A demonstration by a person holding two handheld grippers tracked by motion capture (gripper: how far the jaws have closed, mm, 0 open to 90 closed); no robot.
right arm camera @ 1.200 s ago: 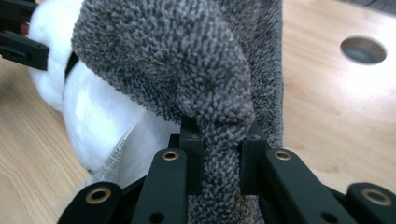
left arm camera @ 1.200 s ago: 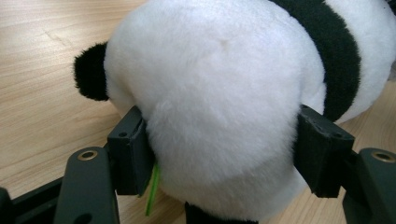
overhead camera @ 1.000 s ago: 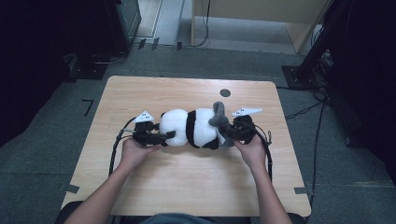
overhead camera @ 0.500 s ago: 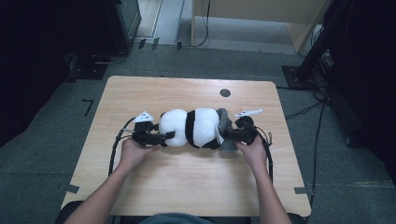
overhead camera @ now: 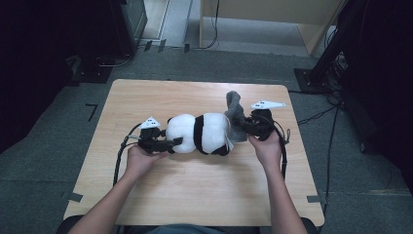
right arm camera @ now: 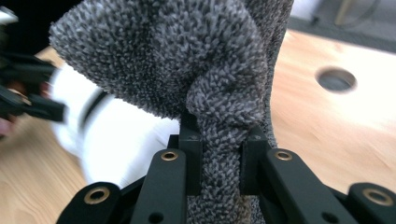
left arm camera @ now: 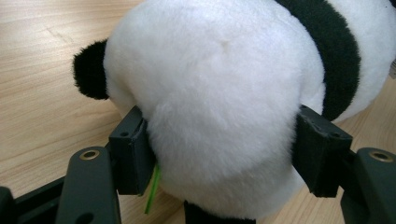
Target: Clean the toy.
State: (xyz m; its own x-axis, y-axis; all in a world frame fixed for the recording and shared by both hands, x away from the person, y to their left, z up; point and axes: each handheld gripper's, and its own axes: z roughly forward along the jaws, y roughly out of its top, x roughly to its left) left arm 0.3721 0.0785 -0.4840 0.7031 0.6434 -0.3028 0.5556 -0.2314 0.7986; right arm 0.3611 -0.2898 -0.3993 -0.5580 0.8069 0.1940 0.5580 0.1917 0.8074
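Note:
A black-and-white plush panda (overhead camera: 199,132) lies lengthwise on the wooden table (overhead camera: 195,195). My left gripper (overhead camera: 174,143) grips its left end: in the left gripper view both pads dent the round white plush (left arm camera: 219,93) between them, with the gripper (left arm camera: 219,154) shut on it. At the panda's right end my right gripper (overhead camera: 242,126) is shut on a grey fuzzy cloth (overhead camera: 235,109) that stands up above the toy. The right gripper view shows the cloth (right arm camera: 177,60) pinched tight in the gripper (right arm camera: 220,163), with the panda (right arm camera: 121,140) blurred behind.
A round hole (right arm camera: 336,79) is cut in the tabletop beyond the cloth. Cables trail from both grippers over the table. Dark cabinets (overhead camera: 126,24) and a wooden unit (overhead camera: 263,19) stand on the floor behind the table. Tape strips mark the near corners.
My right gripper has lifted, drawing the grey cloth up over the panda's right end. The left gripper and the panda's left end have stayed put.

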